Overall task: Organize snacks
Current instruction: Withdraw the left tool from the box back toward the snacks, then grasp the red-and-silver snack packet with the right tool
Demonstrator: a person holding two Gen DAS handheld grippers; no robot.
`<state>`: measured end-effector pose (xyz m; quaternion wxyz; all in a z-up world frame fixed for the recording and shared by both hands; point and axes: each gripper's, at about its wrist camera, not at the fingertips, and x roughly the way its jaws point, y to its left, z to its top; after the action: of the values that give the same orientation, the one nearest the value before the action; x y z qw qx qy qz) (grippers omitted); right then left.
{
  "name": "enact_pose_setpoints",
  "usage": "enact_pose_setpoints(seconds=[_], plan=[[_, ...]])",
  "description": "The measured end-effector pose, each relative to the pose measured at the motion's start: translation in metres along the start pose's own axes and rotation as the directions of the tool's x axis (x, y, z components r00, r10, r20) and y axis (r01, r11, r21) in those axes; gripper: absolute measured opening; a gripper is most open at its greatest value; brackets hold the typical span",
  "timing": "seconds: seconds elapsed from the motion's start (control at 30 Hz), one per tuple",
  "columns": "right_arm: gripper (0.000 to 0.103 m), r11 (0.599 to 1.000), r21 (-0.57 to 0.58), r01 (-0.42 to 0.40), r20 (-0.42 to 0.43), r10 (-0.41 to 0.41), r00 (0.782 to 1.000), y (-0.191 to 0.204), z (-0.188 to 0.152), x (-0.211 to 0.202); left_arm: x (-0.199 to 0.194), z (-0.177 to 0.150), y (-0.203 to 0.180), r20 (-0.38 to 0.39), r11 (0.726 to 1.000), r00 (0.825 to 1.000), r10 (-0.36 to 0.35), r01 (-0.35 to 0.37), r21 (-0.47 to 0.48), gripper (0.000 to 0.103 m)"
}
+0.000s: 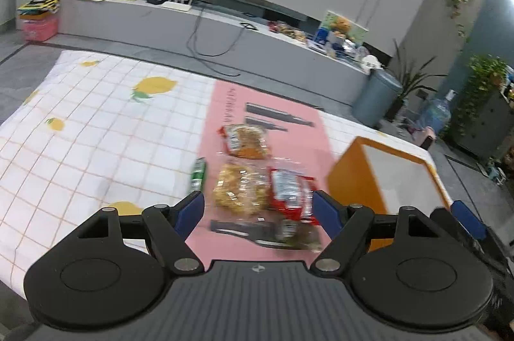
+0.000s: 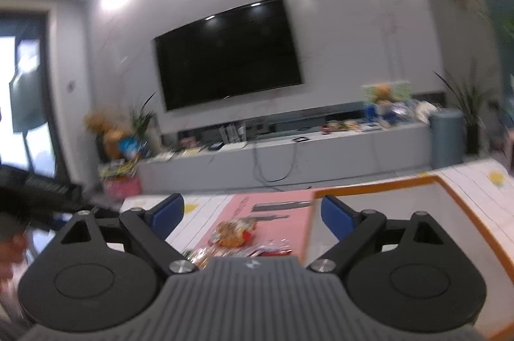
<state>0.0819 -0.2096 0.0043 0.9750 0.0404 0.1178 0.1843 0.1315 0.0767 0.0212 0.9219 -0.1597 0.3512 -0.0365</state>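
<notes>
Left gripper (image 1: 258, 207) and right gripper (image 2: 252, 214): jaws wide, nothing held. The snack packets (image 1: 257, 177) lie on the pink mat (image 1: 231, 103) mid-table. The orange box (image 1: 379, 177) stands just beside them, toward the table's right edge.

A white cloth (image 1: 96, 129) with a thin orange grid and yellow lemon prints covers the worktop. On it lies a pink mat (image 1: 282, 122) printed with dark grey bars. The box (image 1: 353, 180) is orange outside, white inside. Snack packets show red (image 1: 290, 190), golden-brown (image 1: 239, 186) and green (image 1: 197, 174). Both grippers' pads are blue (image 1: 189, 209).
</notes>
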Motion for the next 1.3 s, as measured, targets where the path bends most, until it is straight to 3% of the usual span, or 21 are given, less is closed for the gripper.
enact_pose_setpoints(seconds=[0.1,0.27,0.47,0.53,0.63,0.7,0.8,1.0,1.07,1.17,1.3], plan=[[0.09,0.997,-0.079,-0.007,-0.057,0.003,0.998,0.024,-0.011,0.016,0.013,-0.007,0.014,-0.014,1.0,1.0,0.014,-0.014,0.004,0.089],[0.09,0.997,0.024,-0.076,-0.205,0.079,0.975,0.037,-0.031,0.05,0.044,-0.012,0.025,-0.048,0.996,0.997,0.057,-0.054,0.069,0.089],[0.097,0.993,0.121,0.01,-0.306,0.028,0.952,0.036,-0.035,0.101,0.071,0.001,0.04,-0.085,0.994,0.992,0.097,-0.092,0.058,0.089],[0.097,0.993,0.096,0.074,-0.321,-0.04,0.946,0.041,-0.033,0.114,0.076,0.006,0.044,-0.074,0.991,0.989,0.13,-0.127,0.052,0.089],[0.1,0.984,0.078,0.161,-0.376,-0.121,0.919,0.047,-0.035,0.14,0.081,0.01,0.05,-0.074,0.991,0.988,0.132,-0.13,0.024,0.089],[0.1,0.963,0.043,0.266,-0.416,-0.225,0.881,0.048,-0.038,0.16,0.084,0.011,0.053,-0.097,0.993,0.988,0.12,-0.121,0.002,0.087],[0.1,0.938,-0.022,0.347,-0.433,-0.322,0.842,0.054,-0.043,0.181,0.082,0.01,0.054,-0.105,0.994,0.988,0.109,-0.109,-0.002,0.087],[0.1,0.935,-0.047,0.352,-0.493,-0.328,0.806,0.051,-0.054,0.215,0.083,0.01,0.059,-0.112,0.991,0.984,0.135,-0.136,0.0,0.087],[0.098,0.939,-0.036,0.343,-0.498,-0.314,0.808,0.047,-0.059,0.22,0.083,0.012,0.062,-0.121,0.992,0.985,0.122,-0.125,-0.017,0.087],[0.074,0.944,-0.023,0.33,-0.457,-0.304,0.836,0.044,-0.06,0.212,0.083,0.012,0.064,-0.127,0.992,0.985,0.119,-0.124,-0.03,0.087],[0.072,0.961,-0.051,0.271,-0.443,-0.265,0.856,0.046,-0.06,0.204,0.083,0.012,0.063,-0.129,0.992,0.985,0.117,-0.122,-0.031,0.087]])
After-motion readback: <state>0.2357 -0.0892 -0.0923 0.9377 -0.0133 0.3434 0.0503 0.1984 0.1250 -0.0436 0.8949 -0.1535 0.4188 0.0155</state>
